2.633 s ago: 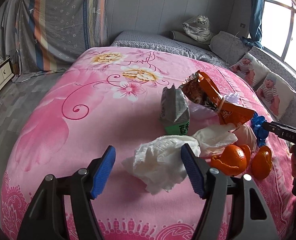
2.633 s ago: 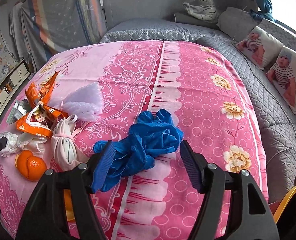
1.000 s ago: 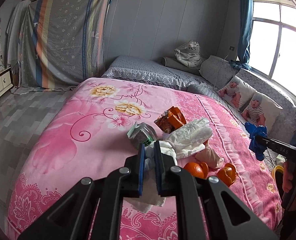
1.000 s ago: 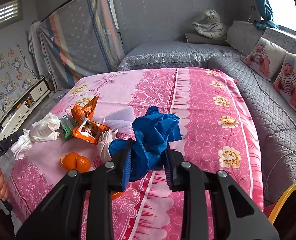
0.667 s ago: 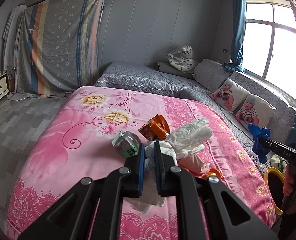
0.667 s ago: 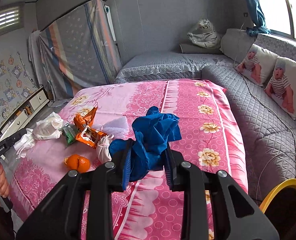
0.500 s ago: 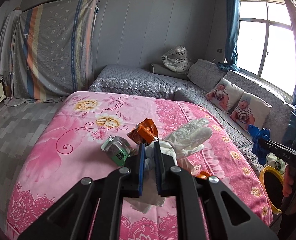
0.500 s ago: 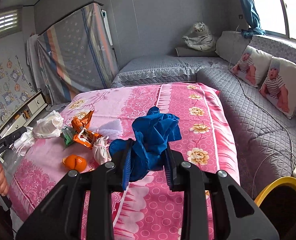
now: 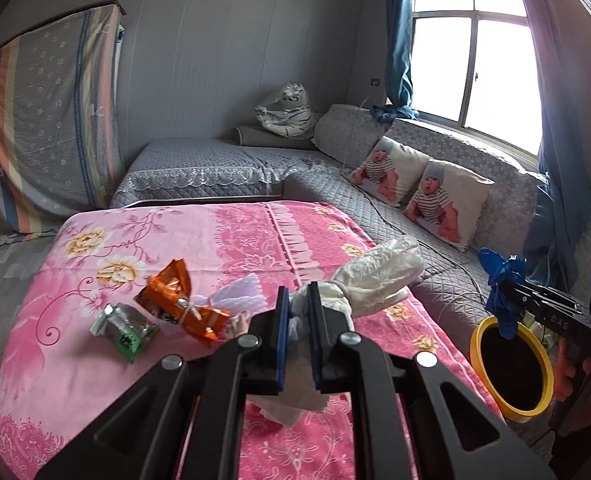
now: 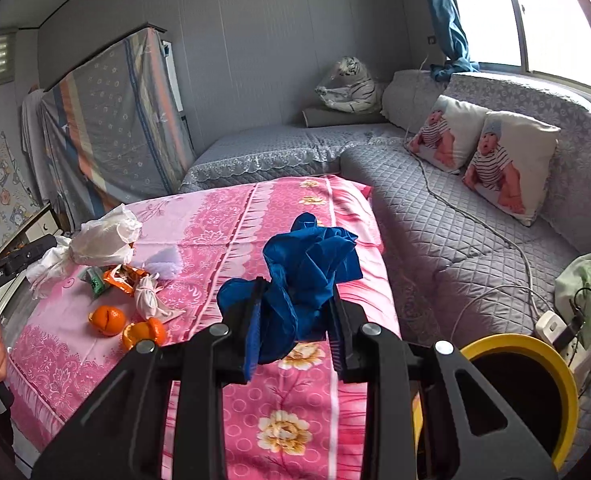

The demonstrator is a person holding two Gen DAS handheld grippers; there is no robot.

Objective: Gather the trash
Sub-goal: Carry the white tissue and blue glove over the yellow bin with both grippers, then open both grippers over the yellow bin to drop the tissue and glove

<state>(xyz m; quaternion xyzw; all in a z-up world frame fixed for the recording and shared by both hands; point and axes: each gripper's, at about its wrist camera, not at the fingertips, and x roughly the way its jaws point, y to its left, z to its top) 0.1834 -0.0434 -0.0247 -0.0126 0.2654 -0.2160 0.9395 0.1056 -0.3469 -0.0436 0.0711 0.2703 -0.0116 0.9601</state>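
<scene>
Right claw (image 10: 293, 332) clenched on crumpled blue gloves (image 10: 307, 264), lifted clear of the pink bed (image 10: 303, 400). Just right of and below it, the yellow-rimmed bin (image 10: 551, 364), mouth up: nearer this hand. Left claw (image 9: 296, 336) pinched on a white tissue wad (image 9: 375, 276), bin (image 9: 511, 368) well to its right, beyond the right claw (image 9: 507, 280). Wrappers (image 9: 175, 304) left on the bed.

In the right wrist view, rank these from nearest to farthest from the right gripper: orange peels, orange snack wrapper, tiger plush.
1. Orange peels: on the pink bedspread, left of the right gripper.
2. Orange snack wrapper: farther up the bedspread, left.
3. Tiger plush: against the back wall.
</scene>
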